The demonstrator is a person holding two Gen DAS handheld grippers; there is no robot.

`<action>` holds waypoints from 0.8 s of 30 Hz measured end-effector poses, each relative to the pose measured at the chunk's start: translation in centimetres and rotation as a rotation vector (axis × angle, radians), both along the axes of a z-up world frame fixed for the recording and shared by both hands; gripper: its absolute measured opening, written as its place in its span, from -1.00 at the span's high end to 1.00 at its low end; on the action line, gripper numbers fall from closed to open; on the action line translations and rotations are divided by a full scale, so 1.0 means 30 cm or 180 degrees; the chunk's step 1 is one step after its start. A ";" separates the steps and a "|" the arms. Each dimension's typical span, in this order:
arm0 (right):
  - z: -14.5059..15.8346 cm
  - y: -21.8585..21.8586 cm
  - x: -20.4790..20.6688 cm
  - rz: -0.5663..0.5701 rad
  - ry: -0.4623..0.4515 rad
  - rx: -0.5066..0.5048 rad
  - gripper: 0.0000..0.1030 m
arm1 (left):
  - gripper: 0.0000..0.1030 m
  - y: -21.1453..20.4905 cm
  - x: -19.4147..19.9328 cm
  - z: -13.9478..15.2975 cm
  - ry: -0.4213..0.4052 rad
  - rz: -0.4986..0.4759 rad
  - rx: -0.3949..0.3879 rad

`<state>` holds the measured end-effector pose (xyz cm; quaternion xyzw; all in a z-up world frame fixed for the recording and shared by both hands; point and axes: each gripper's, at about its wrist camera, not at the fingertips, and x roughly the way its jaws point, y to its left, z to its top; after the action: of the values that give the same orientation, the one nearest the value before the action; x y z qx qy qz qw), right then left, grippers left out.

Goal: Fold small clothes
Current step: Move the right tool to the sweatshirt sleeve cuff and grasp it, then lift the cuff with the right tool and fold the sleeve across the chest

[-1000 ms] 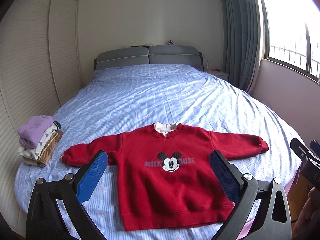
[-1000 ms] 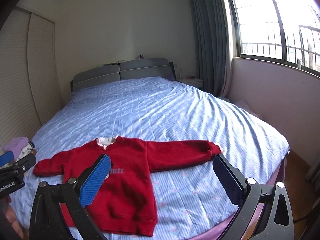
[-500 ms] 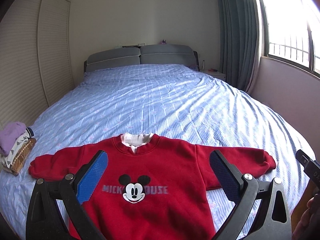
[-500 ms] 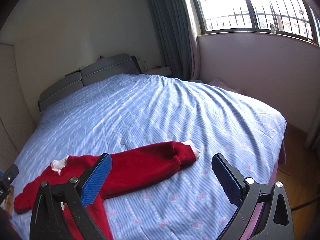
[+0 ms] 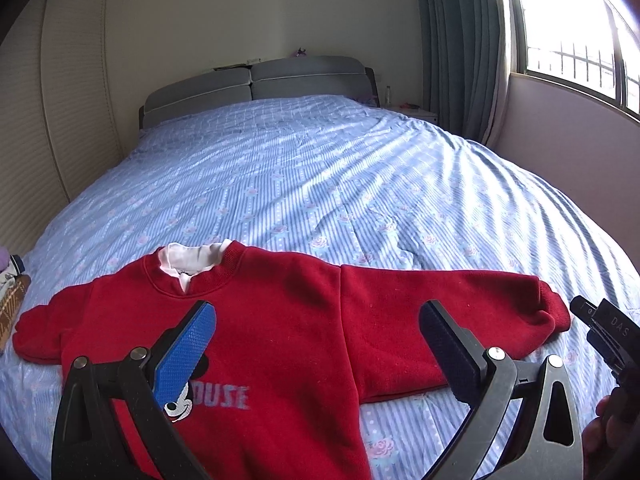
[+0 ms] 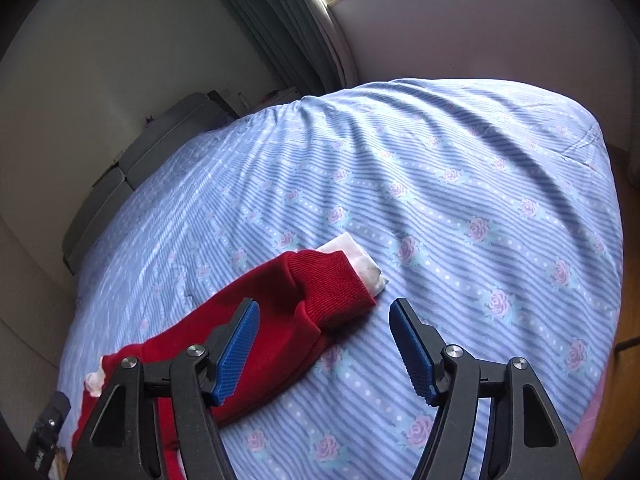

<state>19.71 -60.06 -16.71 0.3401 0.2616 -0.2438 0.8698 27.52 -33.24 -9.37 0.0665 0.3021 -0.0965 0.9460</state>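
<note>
Both tongs have been swung in low: right gripper (image 6: 324, 344), closing, nothing pinched, red fleece sweatshirt's ribbed cuff (image 6: 332, 284) just ahead, left gripper (image 5: 320, 344) spread above the chest, so a sleeve fold looks imminent.

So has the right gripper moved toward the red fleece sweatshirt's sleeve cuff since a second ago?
Yes. The right gripper has dropped in close to the cuff, rolled against the window wall, jaws closing with nothing gripped.

Location: a home bedroom. Identifying features are a large bed (image 5: 360, 184) with a blue floral striped cover, a grey padded headboard (image 5: 256, 84), grey curtains (image 5: 456, 40) beside a barred window (image 5: 580, 32), and a louvred wardrobe (image 5: 60, 92).
</note>
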 end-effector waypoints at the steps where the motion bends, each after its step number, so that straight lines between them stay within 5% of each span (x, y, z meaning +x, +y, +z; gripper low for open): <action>1: -0.015 -0.019 0.001 -0.0025 -0.0029 0.0062 -0.33 | -1.00 -0.013 0.006 -0.008 -0.0003 -0.0003 0.0017; 8: -0.115 -0.095 0.053 -0.0081 -0.0016 0.0391 0.12 | -1.00 -0.065 0.044 -0.062 0.0058 0.0003 0.0086; 15: -0.181 -0.125 0.071 -0.0120 -0.0087 0.0720 0.14 | -1.00 -0.094 0.069 -0.081 0.0050 0.0028 0.0125; 18: -0.199 -0.144 0.085 -0.0091 -0.0177 0.0837 0.43 | -1.00 -0.094 0.079 -0.077 0.0073 0.0040 0.0123; 20: -0.177 -0.140 0.085 -0.0081 -0.0202 0.0786 0.68 | -1.00 -0.086 0.080 -0.068 0.0066 0.0042 0.0121; 24: -0.083 -0.102 0.089 0.0033 -0.0230 0.0484 0.74 | -1.00 -0.035 0.078 -0.033 0.0049 0.0098 0.0099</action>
<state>22.39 -63.12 -19.21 0.4123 0.2494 -0.2064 0.8516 29.86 -34.29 -10.35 0.0758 0.3118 -0.0778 0.9439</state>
